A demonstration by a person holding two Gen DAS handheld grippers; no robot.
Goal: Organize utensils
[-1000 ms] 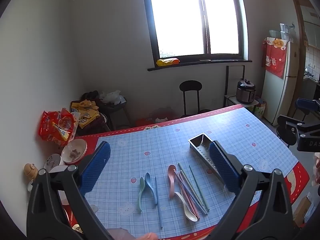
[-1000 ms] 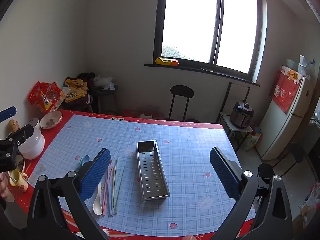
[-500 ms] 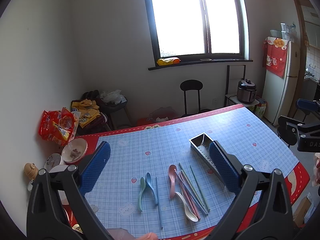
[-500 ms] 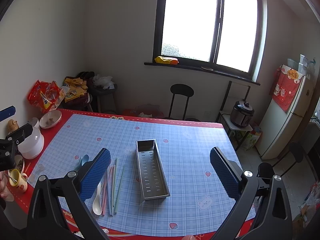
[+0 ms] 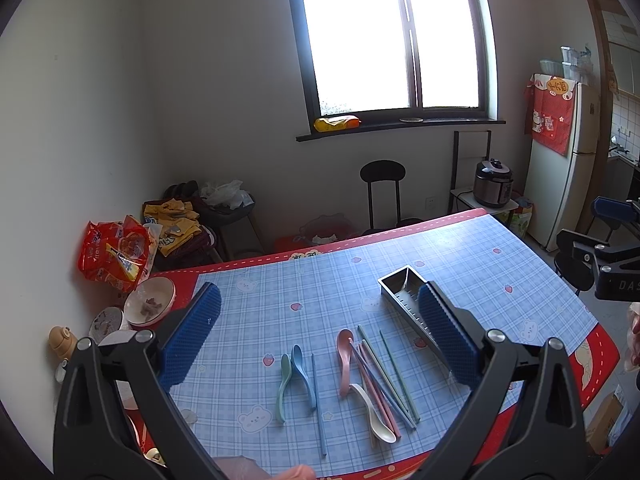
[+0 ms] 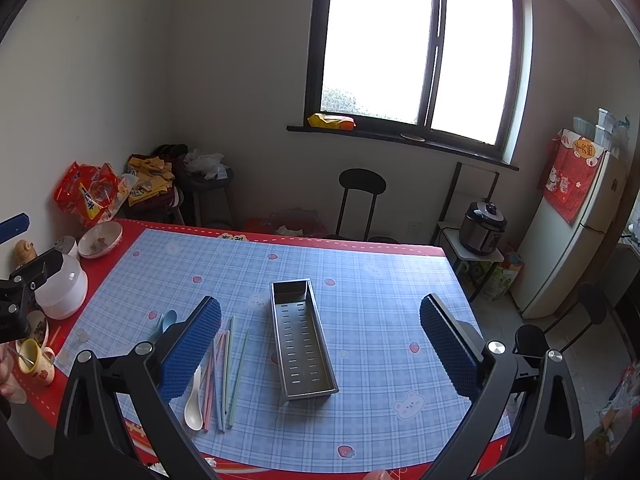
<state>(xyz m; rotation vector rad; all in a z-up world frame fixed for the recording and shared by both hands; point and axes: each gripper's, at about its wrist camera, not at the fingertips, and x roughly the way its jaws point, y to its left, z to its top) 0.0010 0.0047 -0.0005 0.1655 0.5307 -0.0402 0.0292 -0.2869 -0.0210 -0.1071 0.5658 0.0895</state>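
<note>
Both my left claw (image 5: 318,336) and right claw (image 6: 320,338) hang spread apart, empty, above the tabletop (image 6: 384,280). Spoons and chopsticks (image 5: 386,372) lie loose just left of the metal tray (image 6: 302,338) (their likely destination).

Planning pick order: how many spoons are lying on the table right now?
4. The green spoon and blue spoon lie side by side left of the lone blue chopstick; the pink spoon and white spoon lie against the chopstick bundle. None seems hidden.
</note>
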